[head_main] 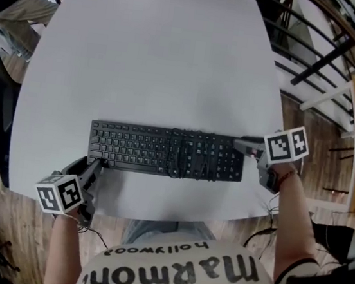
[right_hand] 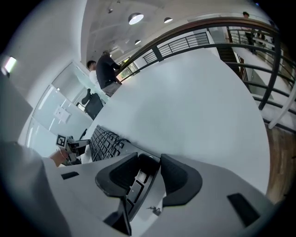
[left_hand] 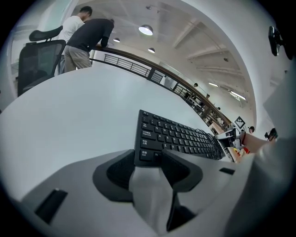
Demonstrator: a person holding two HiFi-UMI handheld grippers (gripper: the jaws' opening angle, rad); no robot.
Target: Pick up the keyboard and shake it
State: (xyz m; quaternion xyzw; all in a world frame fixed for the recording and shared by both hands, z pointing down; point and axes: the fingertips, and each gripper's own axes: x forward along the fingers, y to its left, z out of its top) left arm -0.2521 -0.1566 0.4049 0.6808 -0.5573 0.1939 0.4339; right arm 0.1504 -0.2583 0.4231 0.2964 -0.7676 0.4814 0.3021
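The left gripper's (left_hand: 149, 156) jaws are standing apart, taking in the near left corner of the black keyboard (head_main: 163, 150) without visibly pressing on it. The right gripper's (right_hand: 149, 159) jaws are likewise standing released around the keyboard's right end, with a pale gap showing against one pad. The keyboard is lying flat on the white surface (head_main: 156, 57), close to the edge nearest the person, and its black cable (head_main: 182, 158) is lying bunched over the keys. Beyond the surface, two people (left_hand: 85, 37) are leaning at a railing (left_hand: 129, 67), and a black office chair (left_hand: 39, 60) is standing beside them.
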